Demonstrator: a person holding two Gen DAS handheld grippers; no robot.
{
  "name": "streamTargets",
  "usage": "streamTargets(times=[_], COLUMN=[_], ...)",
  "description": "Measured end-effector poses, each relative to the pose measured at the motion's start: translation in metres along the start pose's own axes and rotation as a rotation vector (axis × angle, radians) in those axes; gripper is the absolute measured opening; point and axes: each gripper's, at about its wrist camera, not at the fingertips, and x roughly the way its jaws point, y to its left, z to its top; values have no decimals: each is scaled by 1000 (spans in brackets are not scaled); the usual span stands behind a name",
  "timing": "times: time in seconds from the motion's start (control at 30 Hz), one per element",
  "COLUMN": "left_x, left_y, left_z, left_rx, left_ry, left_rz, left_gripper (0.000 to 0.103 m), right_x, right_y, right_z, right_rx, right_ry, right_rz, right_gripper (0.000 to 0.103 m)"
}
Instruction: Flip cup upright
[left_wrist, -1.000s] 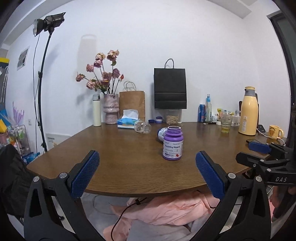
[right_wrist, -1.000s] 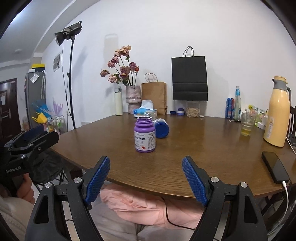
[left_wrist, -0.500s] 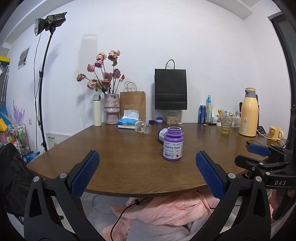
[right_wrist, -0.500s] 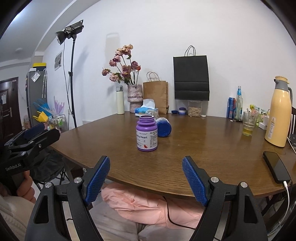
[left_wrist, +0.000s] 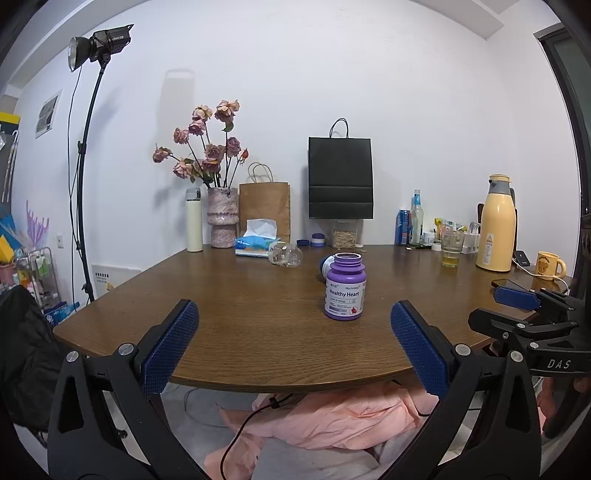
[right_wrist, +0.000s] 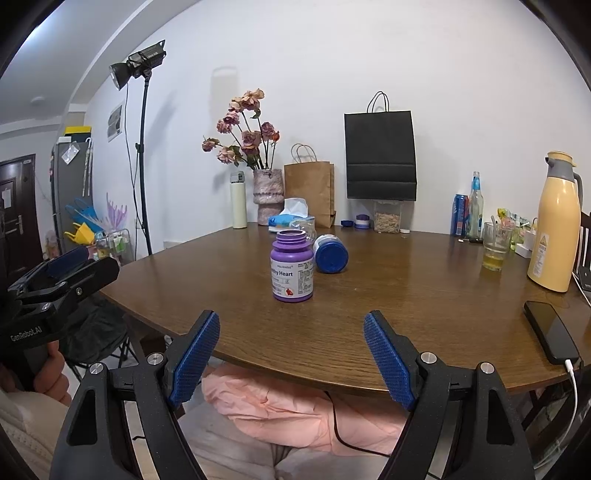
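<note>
A purple "Healthy Heart" bottle (left_wrist: 345, 291) stands upright and uncapped on the brown table (left_wrist: 236, 317); it also shows in the right wrist view (right_wrist: 291, 272). Behind it a blue-bottomed bottle (right_wrist: 330, 254) lies on its side, mostly hidden in the left wrist view (left_wrist: 325, 263). A clear container (left_wrist: 285, 254) lies on its side farther back. My left gripper (left_wrist: 294, 345) is open and empty at the table's near edge. My right gripper (right_wrist: 291, 358) is open and empty at the near edge too.
At the back stand a flower vase (left_wrist: 221, 218), a white flask (left_wrist: 194, 220), a tissue pack (left_wrist: 256, 243), paper bags (left_wrist: 340, 179). On the right are a glass with yellow liquid (right_wrist: 495, 247), a yellow thermos (right_wrist: 554, 225), a phone (right_wrist: 550, 330), a yellow mug (left_wrist: 548, 264).
Both grippers have edged slightly toward the table; the bottles look a little closer. Nothing on the table moved.
</note>
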Motion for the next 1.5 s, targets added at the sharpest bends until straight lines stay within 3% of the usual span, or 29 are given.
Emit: streamTargets(times=[1.5], left_x=[-1], left_y=[1], left_z=[5], left_rx=[2], left_ry=[-8], left_rz=[5], left_gripper=[103], right_x=[1], right_y=[0], right_z=[0], right_rx=[1], right_ry=[2], right_rz=[-4], right_gripper=[85])
